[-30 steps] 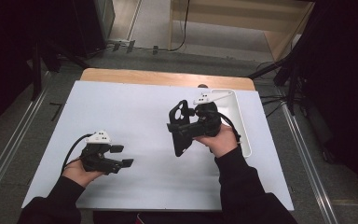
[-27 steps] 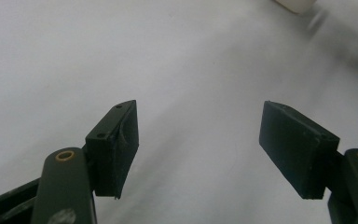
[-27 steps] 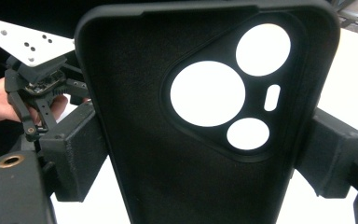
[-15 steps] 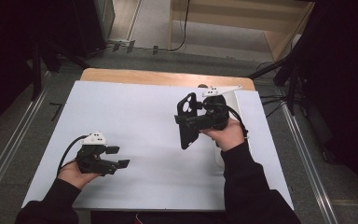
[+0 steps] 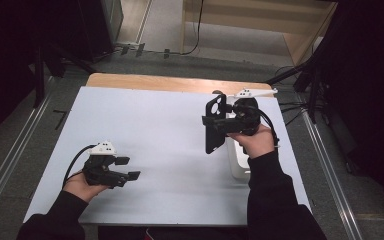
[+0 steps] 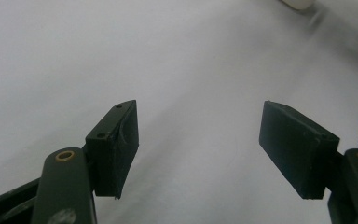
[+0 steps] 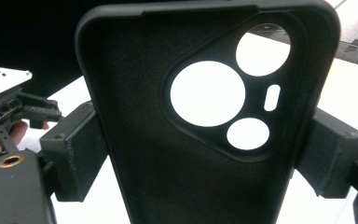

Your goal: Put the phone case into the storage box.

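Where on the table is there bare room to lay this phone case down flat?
The wide bare stretch of table between the left gripper and the phone case is free. The right edge is crowded by the white tray and the right gripper.

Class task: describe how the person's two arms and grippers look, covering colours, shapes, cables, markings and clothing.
Both arms wear black long sleeves. The left gripper is black, with a black cable looping from it and a white three-cornered plate on top. Its jaws end in flat, dark rectangular pads fixed to arms with brass-coloured rivets. The right gripper is black too, with a black cable and a pale plate bearing small dark dots.
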`<state>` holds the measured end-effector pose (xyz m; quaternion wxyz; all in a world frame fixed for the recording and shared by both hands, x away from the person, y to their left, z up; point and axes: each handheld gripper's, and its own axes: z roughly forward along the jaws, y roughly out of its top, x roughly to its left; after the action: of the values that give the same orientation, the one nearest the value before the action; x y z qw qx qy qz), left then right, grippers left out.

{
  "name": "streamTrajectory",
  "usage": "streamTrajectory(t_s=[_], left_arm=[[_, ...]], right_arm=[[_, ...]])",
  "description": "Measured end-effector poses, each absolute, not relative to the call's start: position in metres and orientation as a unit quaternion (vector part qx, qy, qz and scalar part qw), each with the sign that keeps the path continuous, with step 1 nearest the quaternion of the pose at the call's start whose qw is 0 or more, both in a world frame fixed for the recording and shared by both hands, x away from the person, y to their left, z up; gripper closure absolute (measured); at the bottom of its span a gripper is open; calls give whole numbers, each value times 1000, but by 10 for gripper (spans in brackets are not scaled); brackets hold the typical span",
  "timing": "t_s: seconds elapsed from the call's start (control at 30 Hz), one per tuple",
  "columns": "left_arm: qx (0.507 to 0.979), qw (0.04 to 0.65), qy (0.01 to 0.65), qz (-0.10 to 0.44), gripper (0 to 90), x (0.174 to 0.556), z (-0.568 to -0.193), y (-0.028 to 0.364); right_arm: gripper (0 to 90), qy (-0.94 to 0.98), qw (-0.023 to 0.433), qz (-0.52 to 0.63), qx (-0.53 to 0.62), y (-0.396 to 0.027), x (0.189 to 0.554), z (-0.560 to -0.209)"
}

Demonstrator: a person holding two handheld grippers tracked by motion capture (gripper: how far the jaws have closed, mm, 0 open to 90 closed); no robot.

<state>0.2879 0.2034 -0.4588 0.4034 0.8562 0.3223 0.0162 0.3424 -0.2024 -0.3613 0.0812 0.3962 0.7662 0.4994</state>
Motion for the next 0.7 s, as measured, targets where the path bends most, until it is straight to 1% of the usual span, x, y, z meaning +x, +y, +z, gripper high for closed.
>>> streamTrajectory(t_s=[0.27,0.43,0.7], left_arm=[[857,401,324,14,282,288,-460,204],[855,403,326,12,282,288,-459,205],[850,409,332,10,282,288,-458,204]], right_arm=[[118,757,96,499,410,-214,345,-361],[118,747,116,493,430,-226,344,-358],[118,731,126,493,455,-232,347,-355]])
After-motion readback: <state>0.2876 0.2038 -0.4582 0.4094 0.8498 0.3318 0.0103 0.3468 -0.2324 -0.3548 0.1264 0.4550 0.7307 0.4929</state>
